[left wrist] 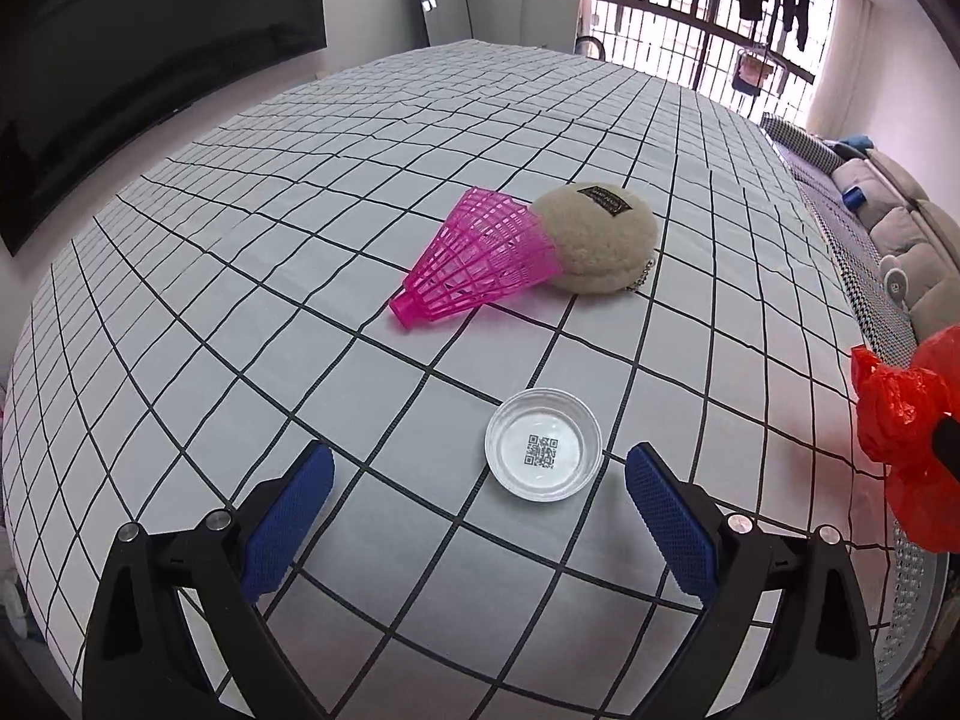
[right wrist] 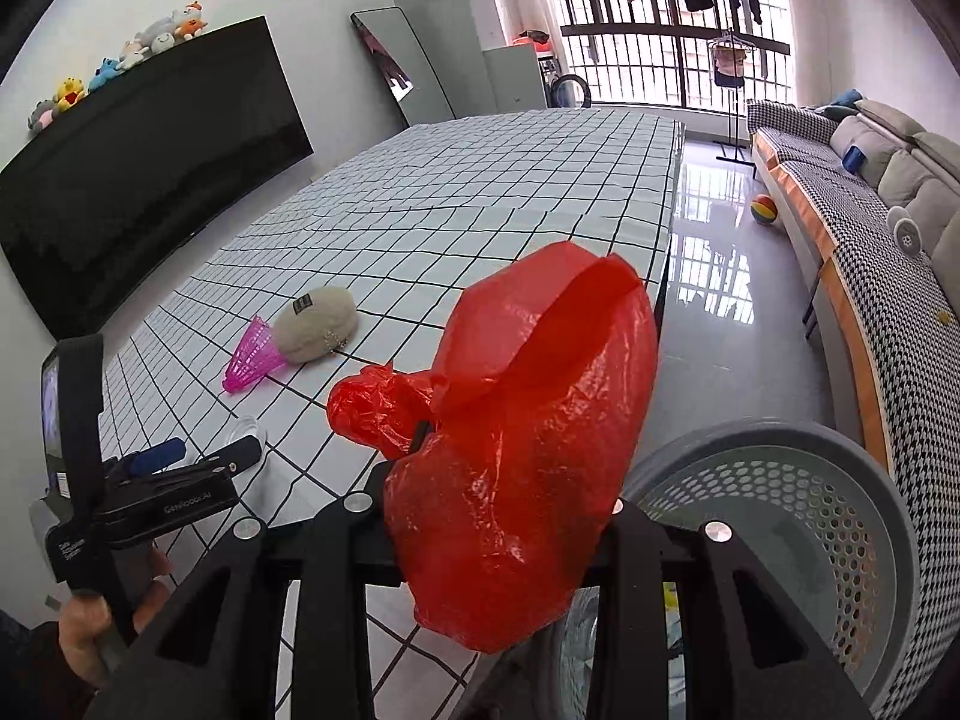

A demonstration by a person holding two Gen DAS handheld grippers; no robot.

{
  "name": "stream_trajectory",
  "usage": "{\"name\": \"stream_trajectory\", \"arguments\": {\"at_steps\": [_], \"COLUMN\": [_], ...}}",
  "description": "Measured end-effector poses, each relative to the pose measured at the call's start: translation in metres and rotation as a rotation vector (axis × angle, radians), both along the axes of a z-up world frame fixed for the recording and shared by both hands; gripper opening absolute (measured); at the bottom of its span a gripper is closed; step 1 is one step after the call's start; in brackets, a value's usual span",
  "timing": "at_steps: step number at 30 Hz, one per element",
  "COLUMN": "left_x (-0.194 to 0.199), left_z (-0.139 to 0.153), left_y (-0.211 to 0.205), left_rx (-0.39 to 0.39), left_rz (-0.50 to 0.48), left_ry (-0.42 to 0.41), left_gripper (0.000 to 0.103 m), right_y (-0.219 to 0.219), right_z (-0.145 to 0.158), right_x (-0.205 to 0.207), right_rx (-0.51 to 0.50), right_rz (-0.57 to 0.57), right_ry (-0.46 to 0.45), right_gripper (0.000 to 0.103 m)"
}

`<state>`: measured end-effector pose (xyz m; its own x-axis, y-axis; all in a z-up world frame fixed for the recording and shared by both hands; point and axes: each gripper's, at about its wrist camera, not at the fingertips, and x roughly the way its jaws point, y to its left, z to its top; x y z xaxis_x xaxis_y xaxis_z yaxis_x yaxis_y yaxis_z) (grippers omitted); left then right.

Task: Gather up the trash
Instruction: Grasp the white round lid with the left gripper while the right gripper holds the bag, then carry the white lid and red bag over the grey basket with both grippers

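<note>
A small clear plastic dish (left wrist: 543, 453) with a QR code on its bottom lies on the checked tablecloth (left wrist: 300, 300), just ahead of my left gripper (left wrist: 480, 480). That gripper is open, its blue pads (left wrist: 288, 516) wide apart, and the dish sits towards the right pad. A crumpled red plastic bag (right wrist: 516, 438) bulges out of my right gripper (right wrist: 498, 480), which is shut on it; the bag hides the fingers. The bag (left wrist: 912, 420) also shows at the right edge of the left wrist view. A grey perforated basket (right wrist: 780, 516) stands beside the table, below right of the bag.
A pink plastic mesh cone (left wrist: 474, 261) lies against a beige fluffy pouch (left wrist: 594, 237) mid-table. The table edge (right wrist: 666, 276) runs along a glossy floor with a striped ball (right wrist: 763, 209). A sofa (right wrist: 870, 228) lines the right wall, and a dark screen (right wrist: 150, 168) the left.
</note>
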<state>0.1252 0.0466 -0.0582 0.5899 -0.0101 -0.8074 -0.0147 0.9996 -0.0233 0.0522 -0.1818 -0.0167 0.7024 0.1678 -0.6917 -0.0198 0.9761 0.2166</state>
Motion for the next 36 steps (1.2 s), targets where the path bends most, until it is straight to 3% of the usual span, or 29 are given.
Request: {"name": "stream_trajectory", "arguments": {"at_steps": [8,15,24,36], "left_x": [0.009,0.002,-0.029,-0.069], "left_z": [-0.004,0.001,0.012,0.044], "left_y": [-0.004,-0.010,-0.021,-0.069], "left_rx": [0.002,-0.007,-0.032,-0.062], "left_rz": [-0.014,-0.064,-0.107,-0.251], "left_ry": [0.028,0.002,-0.028,-0.115], "left_gripper": [0.079,0.039,0.039,0.039], "right_y": [-0.006,-0.003,-0.002,-0.023], "right_z": [-0.002,0.001,0.002,0.010], "right_x": [0.001,-0.003,-0.012,-0.042], "right_rx": [0.022,0.014,0.000,-0.011], "right_rz": [-0.001,-0.008,-0.022,-0.072], "right_ry": [0.012,0.014,0.020,0.006], "right_gripper": [0.032,0.032,0.032,0.032]}}
